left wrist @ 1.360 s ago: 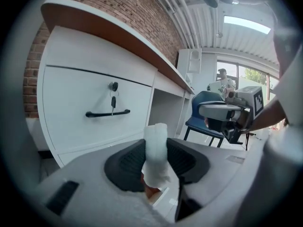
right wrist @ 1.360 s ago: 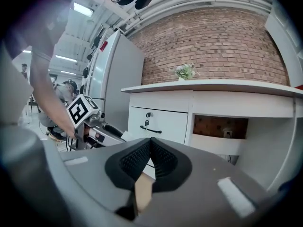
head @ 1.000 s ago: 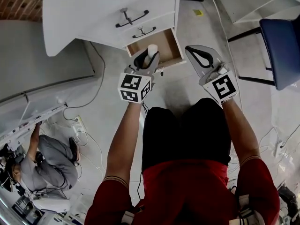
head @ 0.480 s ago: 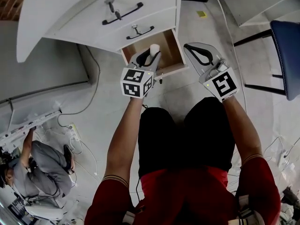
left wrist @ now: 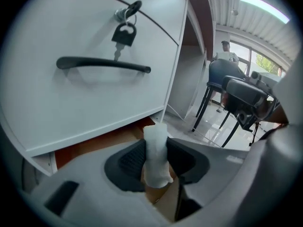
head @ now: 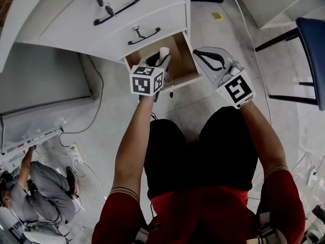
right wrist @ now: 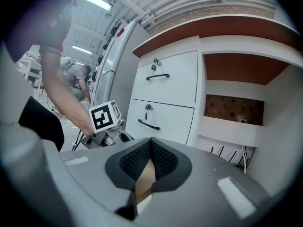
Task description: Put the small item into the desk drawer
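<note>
Small white item (left wrist: pixel 156 154), a stubby upright cylinder, is sitting clamped between the ribbed pads (left wrist: pixel 131 161) of the left claw (head: pixel 158 60). We are aiming this claw forward and downward at the open bottom drawer (head: pixel 185 55) of the white table (head: pixel 45 19). From the head view, the item (head: pixel 164 53) is showing over the drawer's brown interior, near its front left corner; we cannot tell whether it is already below the rim. In the left gripper view, a closed drawer front is filling the space above, with a black handle (left wrist: pixel 102 64) and a key (left wrist: pixel 124 32) hanging in its lock. We are holding the right claw (head: pixel 203 56) just beside the drawer's right wall. Its jaws are meeting at the tips, with nothing between them (right wrist: pixel 150 148).
</note>
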`<state>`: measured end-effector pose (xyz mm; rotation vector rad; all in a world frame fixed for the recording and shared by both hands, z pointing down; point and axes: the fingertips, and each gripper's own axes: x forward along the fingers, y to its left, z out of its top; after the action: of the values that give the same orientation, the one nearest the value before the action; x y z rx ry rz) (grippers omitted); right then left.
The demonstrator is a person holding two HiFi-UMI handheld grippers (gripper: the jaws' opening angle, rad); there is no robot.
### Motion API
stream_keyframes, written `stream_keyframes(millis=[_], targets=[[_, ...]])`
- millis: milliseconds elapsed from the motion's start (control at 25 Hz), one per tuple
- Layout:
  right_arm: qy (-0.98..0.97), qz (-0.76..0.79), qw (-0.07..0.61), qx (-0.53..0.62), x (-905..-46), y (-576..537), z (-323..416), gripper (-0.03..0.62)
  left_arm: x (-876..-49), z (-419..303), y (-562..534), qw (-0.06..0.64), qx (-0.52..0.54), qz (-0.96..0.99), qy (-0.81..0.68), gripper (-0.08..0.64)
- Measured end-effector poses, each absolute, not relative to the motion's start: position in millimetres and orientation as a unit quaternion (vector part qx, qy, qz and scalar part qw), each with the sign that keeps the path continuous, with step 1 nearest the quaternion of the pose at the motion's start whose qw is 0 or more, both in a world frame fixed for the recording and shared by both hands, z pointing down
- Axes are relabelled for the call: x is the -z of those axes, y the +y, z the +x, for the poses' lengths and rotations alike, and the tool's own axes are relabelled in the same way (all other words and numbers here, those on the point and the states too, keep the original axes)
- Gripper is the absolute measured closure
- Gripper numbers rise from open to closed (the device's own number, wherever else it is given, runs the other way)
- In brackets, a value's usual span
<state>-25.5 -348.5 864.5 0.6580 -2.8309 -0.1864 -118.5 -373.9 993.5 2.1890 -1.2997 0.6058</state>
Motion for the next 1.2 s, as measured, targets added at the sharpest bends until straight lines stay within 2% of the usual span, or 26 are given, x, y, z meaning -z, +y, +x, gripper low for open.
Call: stream_keyframes(millis=[200,520,1200], targets=[[-0.966,0.224,0.117,0.059,-878,-351,-25,0.581,-1029,-124,-383,0.304,-0.251,0.794,-0.462,0.420],[-0.964,0.225,0.123,0.069,-893,-354,-18,0.581,-1082,-123,-396,0.338,-0.307,0.772,-0.443,0.419],[-0.963,0.218,0.140,0.074,-908,-352,-23,0.581,-1149,-144,-395,0.374,-0.373,0.717,-0.455,0.408]])
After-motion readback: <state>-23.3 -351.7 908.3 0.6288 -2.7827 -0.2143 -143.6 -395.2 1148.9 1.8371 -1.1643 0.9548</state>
